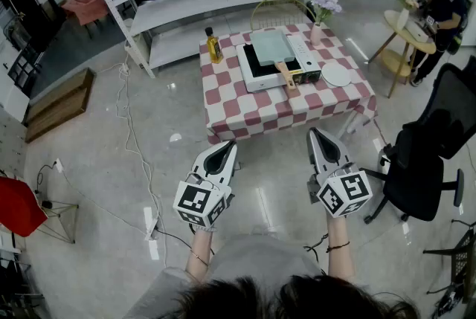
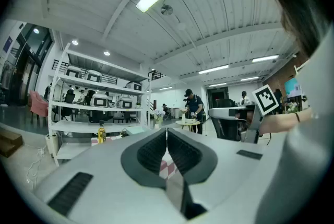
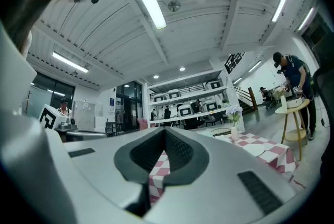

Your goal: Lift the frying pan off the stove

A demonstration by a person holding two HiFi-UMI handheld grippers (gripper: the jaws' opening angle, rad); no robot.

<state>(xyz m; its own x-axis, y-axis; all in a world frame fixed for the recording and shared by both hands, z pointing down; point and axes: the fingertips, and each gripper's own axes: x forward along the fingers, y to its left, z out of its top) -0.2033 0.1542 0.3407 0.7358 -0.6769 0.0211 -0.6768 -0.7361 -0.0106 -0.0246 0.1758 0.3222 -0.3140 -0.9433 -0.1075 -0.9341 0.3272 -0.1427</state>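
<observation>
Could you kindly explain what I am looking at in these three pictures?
A person holds a two-jaw gripper in each hand. The head view looks down from their head; the other two look along each gripper's jaws. The left gripper and right gripper are shut and empty, short of the checked table. On it stand a stove bearing the frying pan, a yellow bottle, a vase of flowers and a white plate.

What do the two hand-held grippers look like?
The left hand-held gripper and the right hand-held gripper are light grey pointed shells with dark ribbed pads inside. Each ends in a white cube with black square markers. The person wears a grey top and a thin dark band on the right wrist.
</observation>
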